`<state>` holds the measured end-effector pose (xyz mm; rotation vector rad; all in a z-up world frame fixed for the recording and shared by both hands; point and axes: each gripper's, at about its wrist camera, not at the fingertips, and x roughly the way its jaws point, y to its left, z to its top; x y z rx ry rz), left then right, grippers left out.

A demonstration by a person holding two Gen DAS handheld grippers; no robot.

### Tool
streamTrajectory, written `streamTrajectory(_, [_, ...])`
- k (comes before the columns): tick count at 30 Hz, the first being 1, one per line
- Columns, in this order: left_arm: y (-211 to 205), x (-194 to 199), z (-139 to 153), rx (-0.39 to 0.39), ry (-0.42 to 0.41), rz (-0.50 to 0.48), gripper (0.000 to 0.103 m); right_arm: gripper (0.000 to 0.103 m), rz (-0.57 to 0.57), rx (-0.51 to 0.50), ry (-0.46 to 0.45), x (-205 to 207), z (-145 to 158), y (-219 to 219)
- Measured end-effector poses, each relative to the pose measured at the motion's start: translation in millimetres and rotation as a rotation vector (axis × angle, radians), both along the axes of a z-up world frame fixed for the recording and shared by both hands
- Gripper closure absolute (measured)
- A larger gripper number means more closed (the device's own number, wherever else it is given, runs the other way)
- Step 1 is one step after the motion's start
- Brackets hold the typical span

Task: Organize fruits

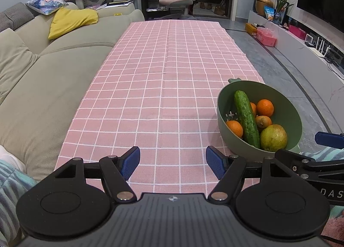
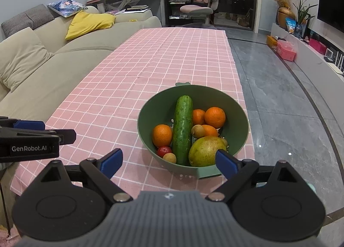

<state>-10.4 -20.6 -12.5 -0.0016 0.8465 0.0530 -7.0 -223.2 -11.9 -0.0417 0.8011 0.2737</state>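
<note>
Round green plastic colander bowl [image 2: 236,118] sits near the worktop's near right edge, holding a long bumpy green cucumber [image 2: 182,131], several smooth oranges [image 2: 215,117], a big yellow-green mango [image 2: 205,151], small brown kiwi [image 2: 198,131] and a small red tomato [image 2: 164,151]. Right hand-held gripper [image 2: 168,162] hovers just in front of the bowl, blue pads wide apart, empty. Left hand-held gripper [image 1: 172,162] is left of the bowl, pads apart, nothing btwn. Worktop w/ pink white-grid cloth [image 1: 163,64]; beige fabric sofa [image 1: 53,70] left of the bowl, grey glossy tile floor [image 2: 279,96] right.
</note>
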Motion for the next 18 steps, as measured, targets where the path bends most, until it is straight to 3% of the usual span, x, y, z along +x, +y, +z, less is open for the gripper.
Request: streamTrajectory(18, [-0.5,0.1,2.5,-0.01,0.0,-0.002,0.021,0.013,0.007,-0.006,0.003,0.5,-1.5,0.6])
